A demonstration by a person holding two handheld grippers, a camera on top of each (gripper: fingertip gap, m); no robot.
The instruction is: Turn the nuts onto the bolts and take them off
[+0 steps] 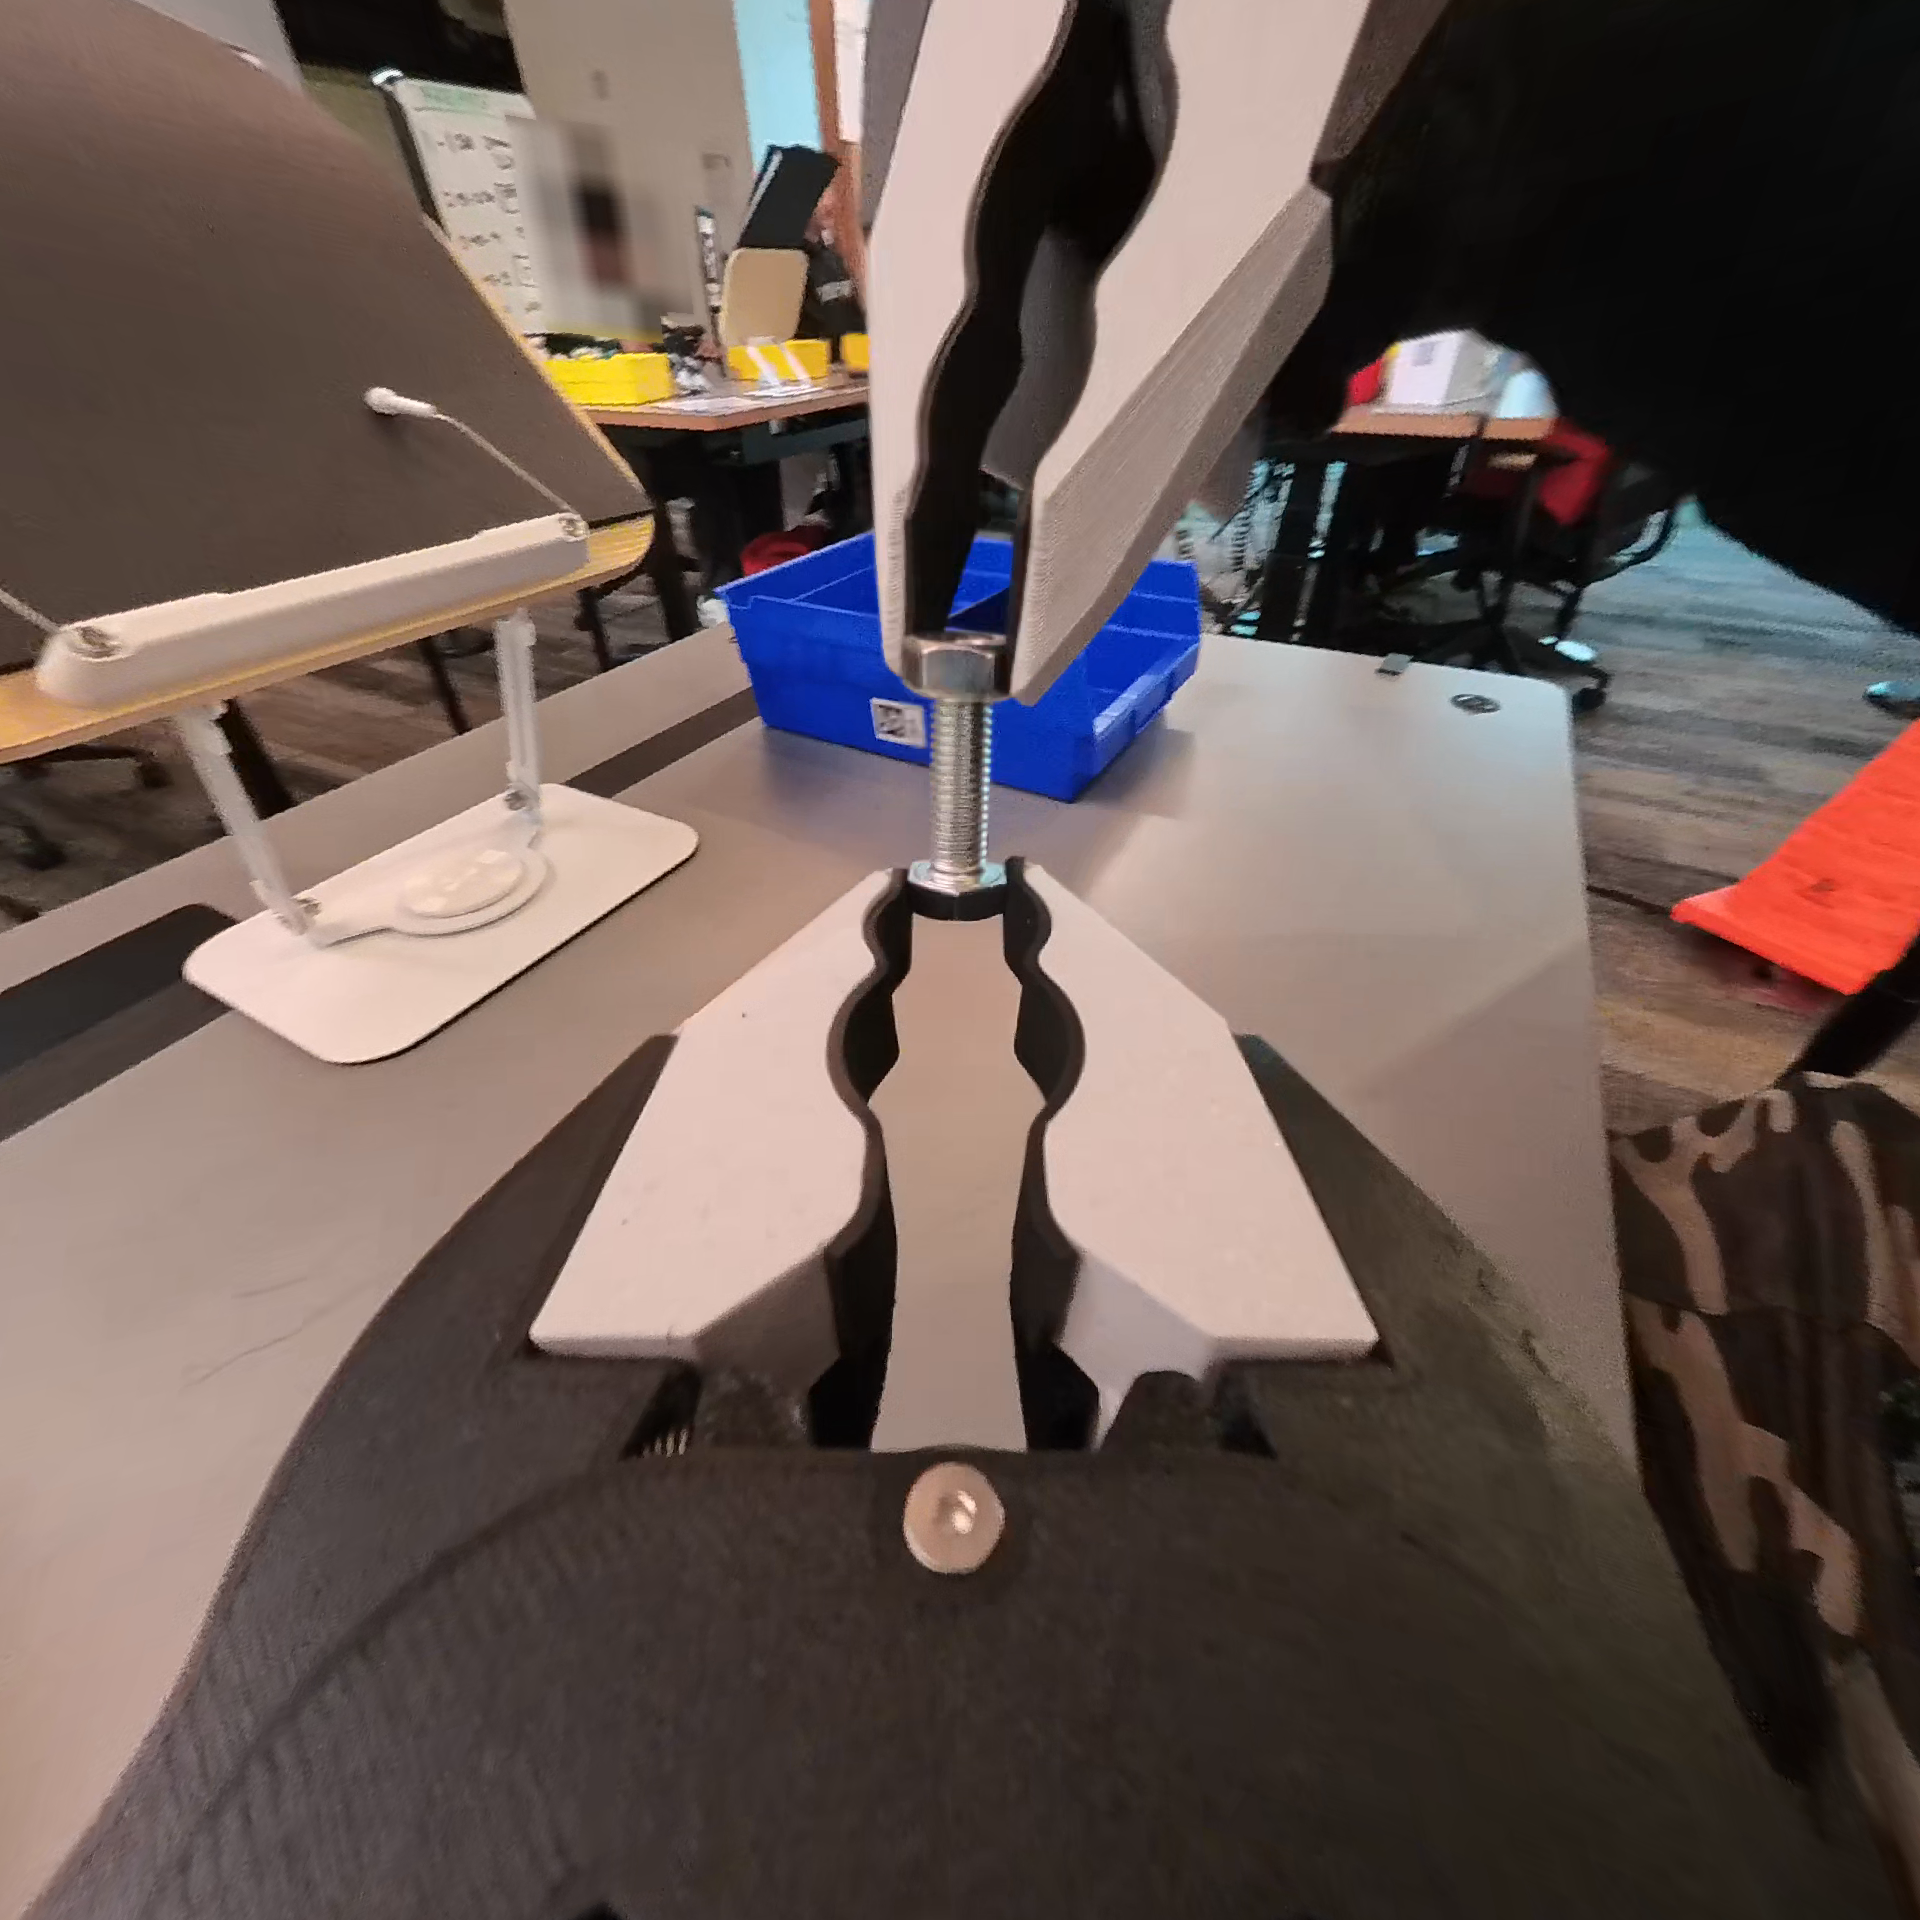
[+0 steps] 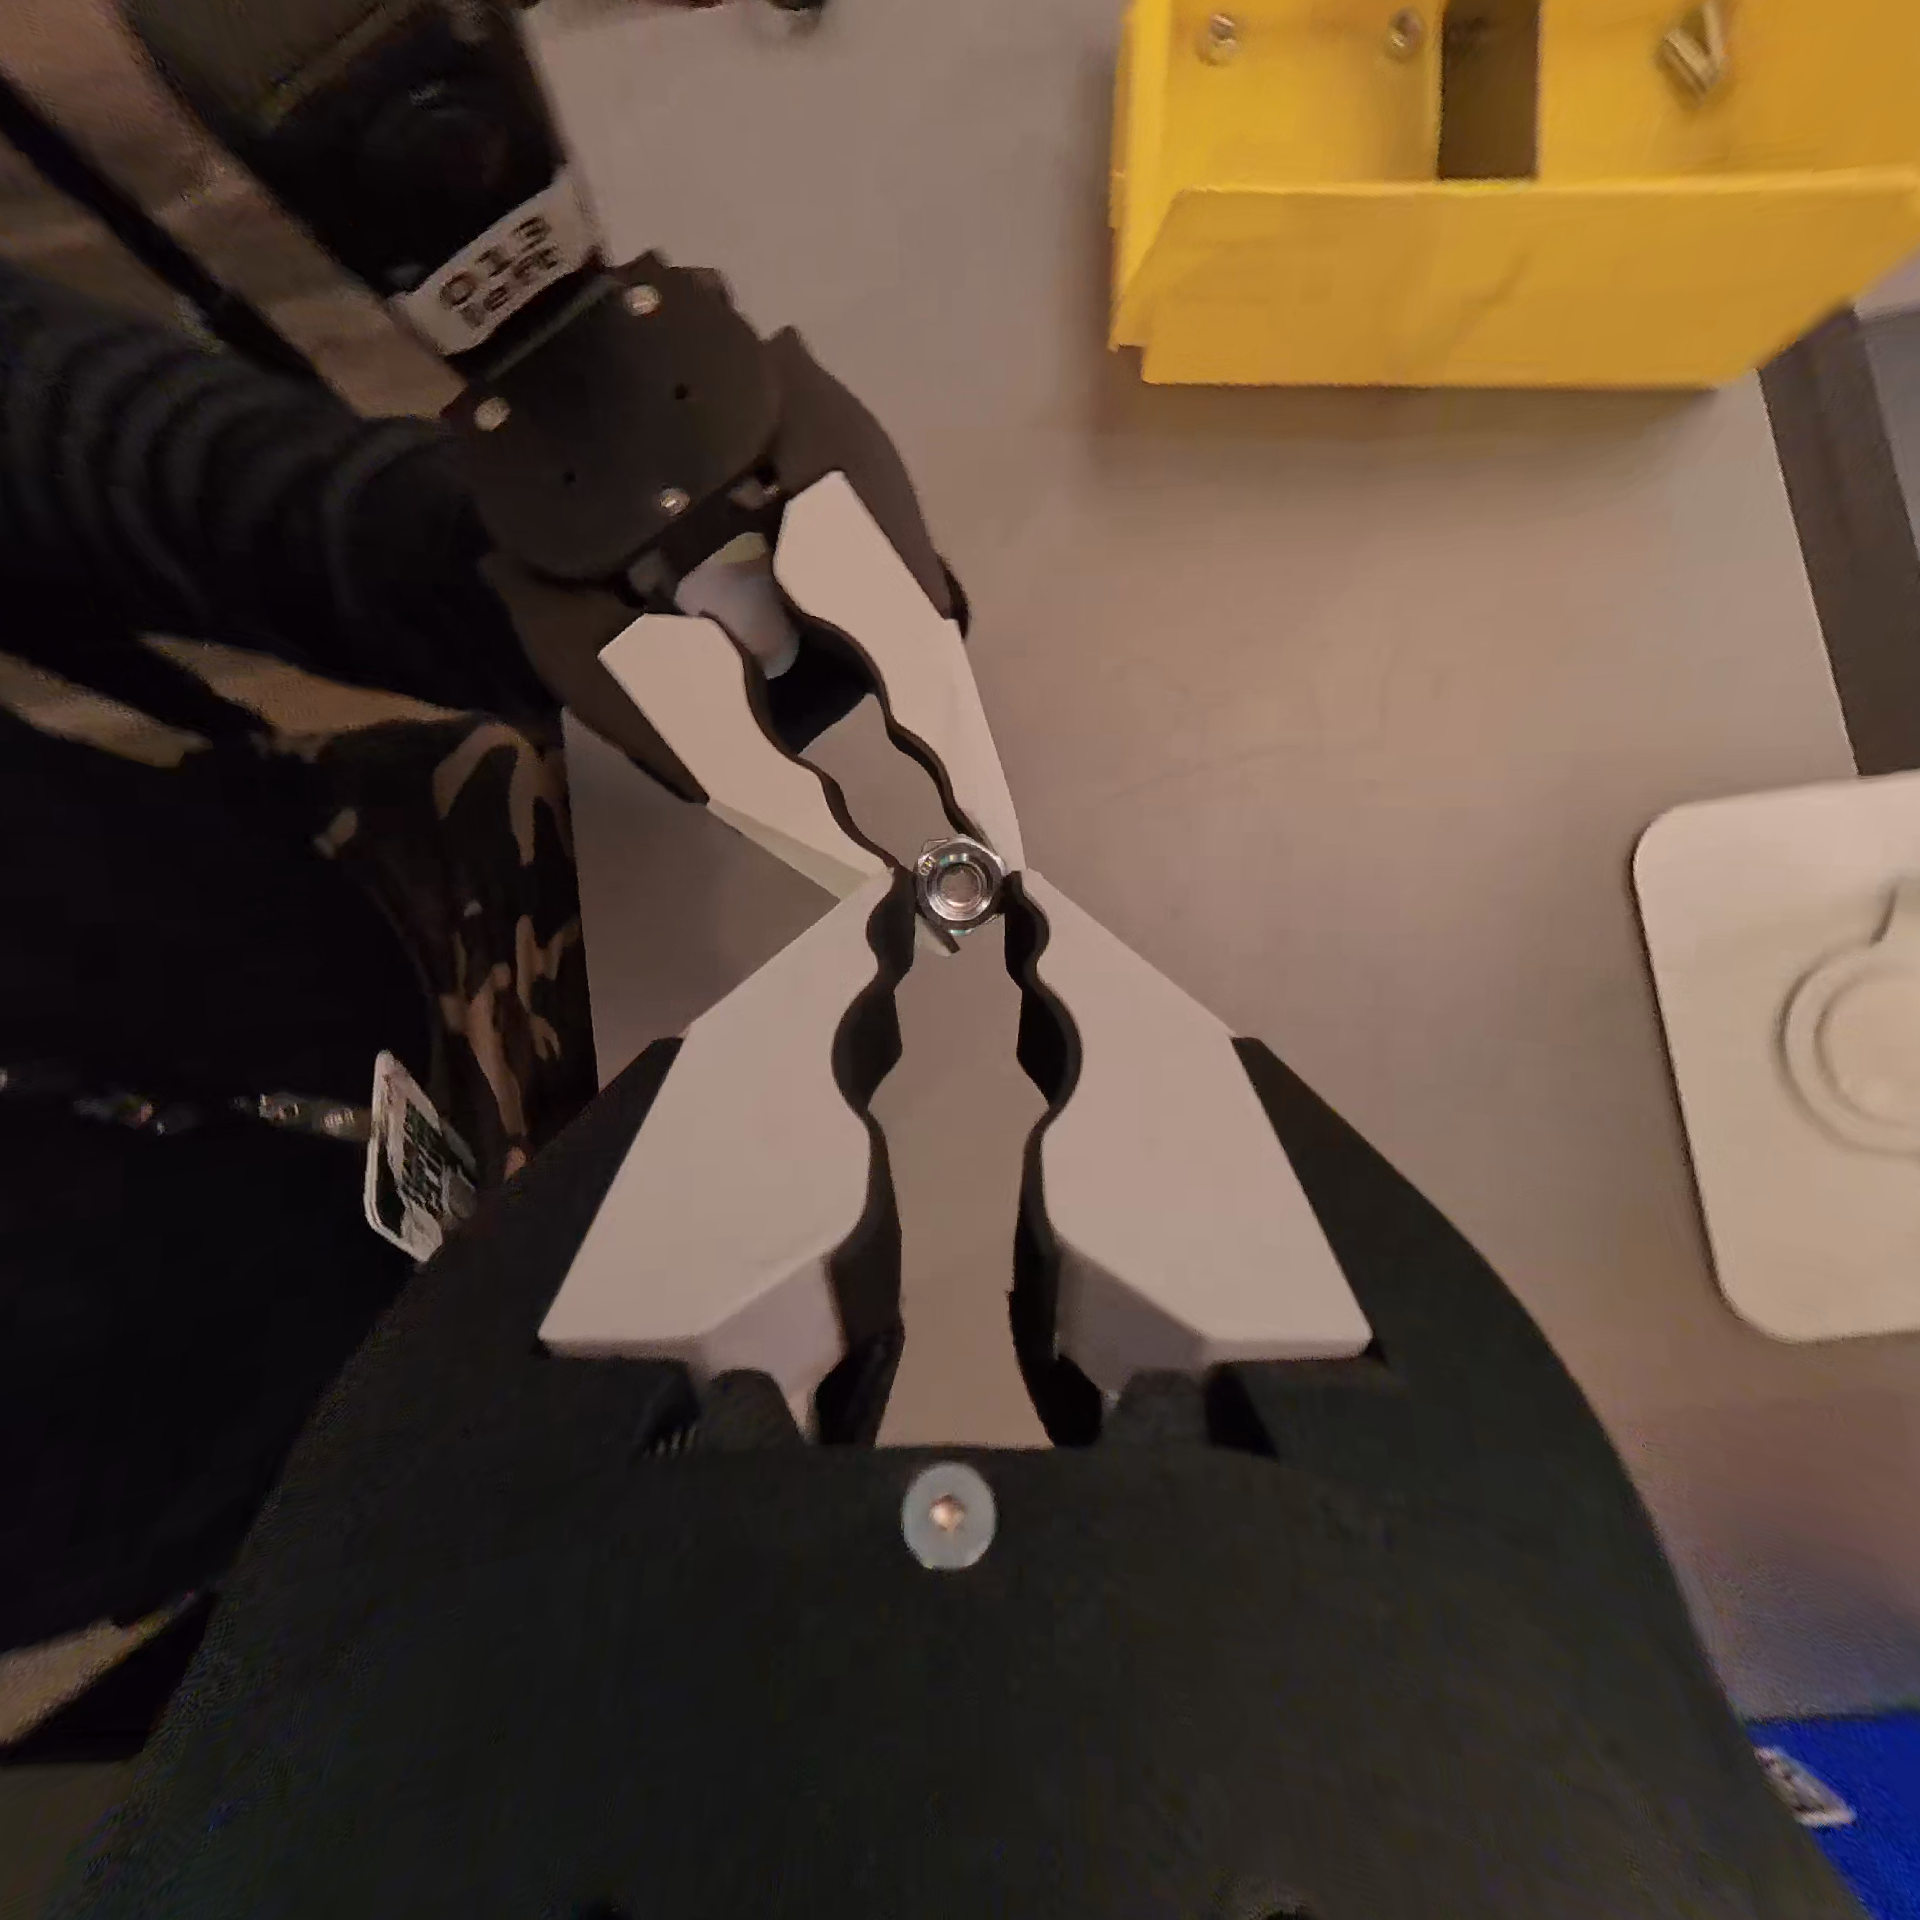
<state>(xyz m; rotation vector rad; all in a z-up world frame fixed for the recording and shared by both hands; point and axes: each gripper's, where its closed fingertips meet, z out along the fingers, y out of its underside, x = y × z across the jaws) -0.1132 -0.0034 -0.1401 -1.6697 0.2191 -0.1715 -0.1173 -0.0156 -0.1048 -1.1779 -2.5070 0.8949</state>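
Left gripper (image 1: 954,883) clenched on the bolt (image 1: 961,790) head, right gripper (image 1: 961,665) pinching the nut (image 1: 954,665) at the thread tip, apparently mid-threading, next needing a steady twist.

Left tool (image 1: 954,883) grips the bolt (image 1: 961,779) at its lower end; right tool (image 1: 961,655) descends onto the nut (image 1: 954,665) at its top. On the tabletop (image 1: 1299,935): bin (image 1: 831,644) far, stand (image 1: 436,935) left.
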